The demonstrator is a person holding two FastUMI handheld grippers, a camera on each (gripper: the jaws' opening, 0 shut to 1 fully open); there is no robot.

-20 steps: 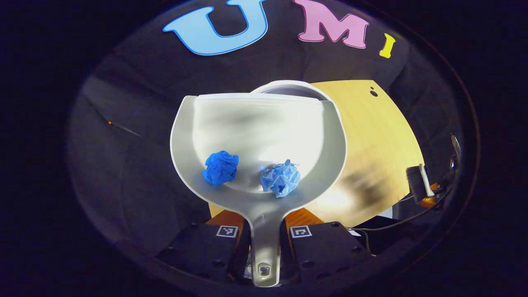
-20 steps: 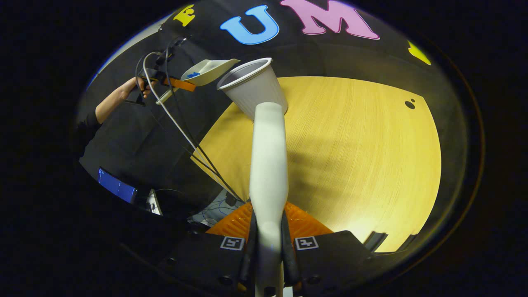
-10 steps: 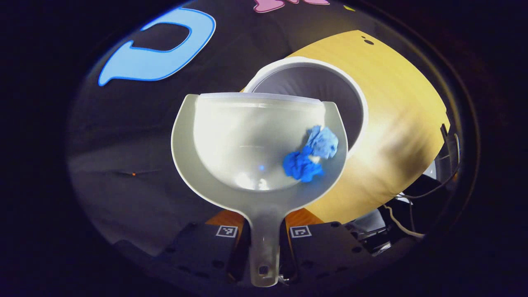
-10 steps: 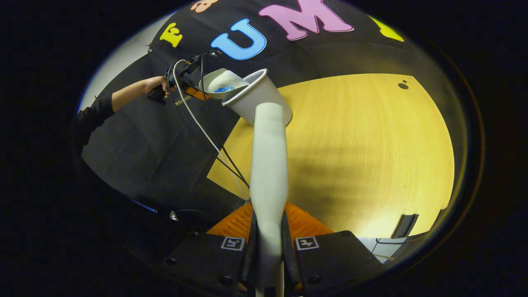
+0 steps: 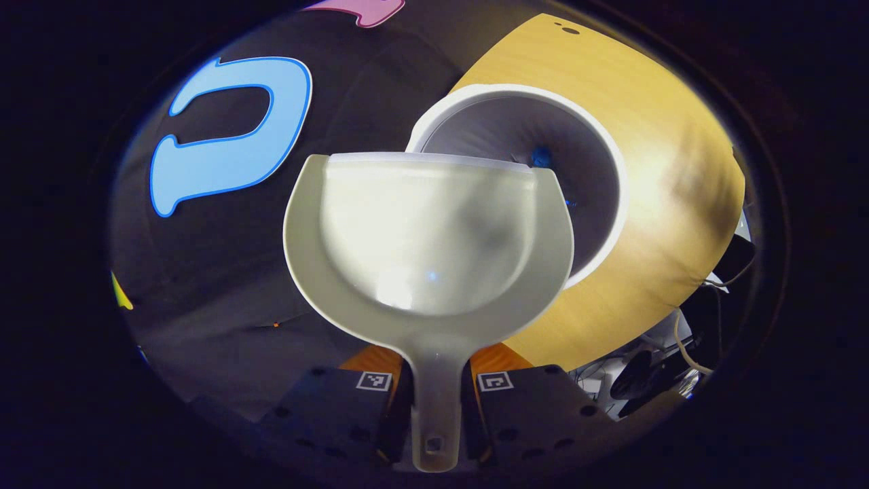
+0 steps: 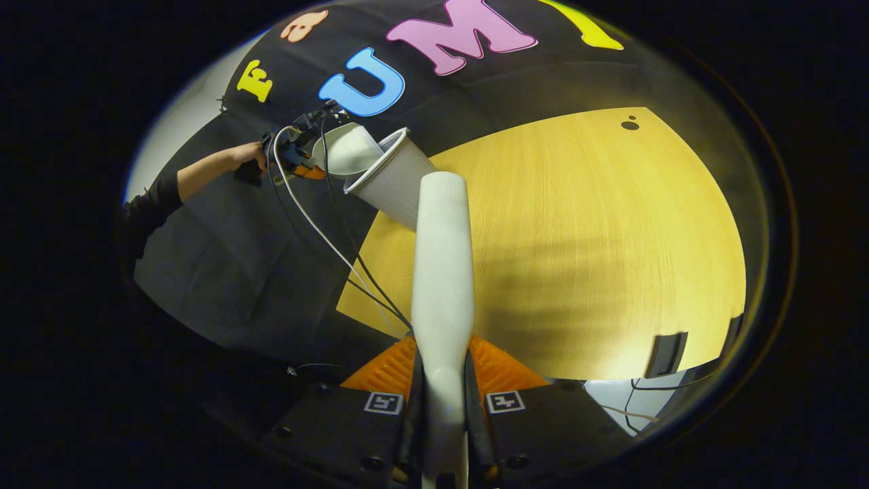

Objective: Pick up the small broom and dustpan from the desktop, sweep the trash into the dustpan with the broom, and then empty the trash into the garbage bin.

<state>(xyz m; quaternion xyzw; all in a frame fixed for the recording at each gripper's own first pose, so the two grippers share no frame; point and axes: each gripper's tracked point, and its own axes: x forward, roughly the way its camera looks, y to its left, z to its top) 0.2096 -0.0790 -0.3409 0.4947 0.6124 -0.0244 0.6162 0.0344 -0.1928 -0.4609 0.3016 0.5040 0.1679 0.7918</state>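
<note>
Dustpan (image 5: 428, 238): emptied, tipping over the bin (image 5: 597, 170), its front lip overlapping the bin's rim. Bin is standing at the far-left corner of the tabletop (image 6: 597, 258).

Trash (image 5: 541, 157): blue scraps lying inside the bin, against its inner wall.

Risk: judged slight; a scrap could be clinging to the pan unseen, or the pan's lip could be nudging the light bin and tipping it off the tabletop edge it is sitting near.

Left claw (image 5: 434, 401): fingers pressed in on the dustpan's handle, pinching it from both sides.

Right claw (image 6: 441, 414): fingers clamping the broom (image 6: 441, 285) by its handle, holding it above the tabletop, well apart from the bin.
</note>
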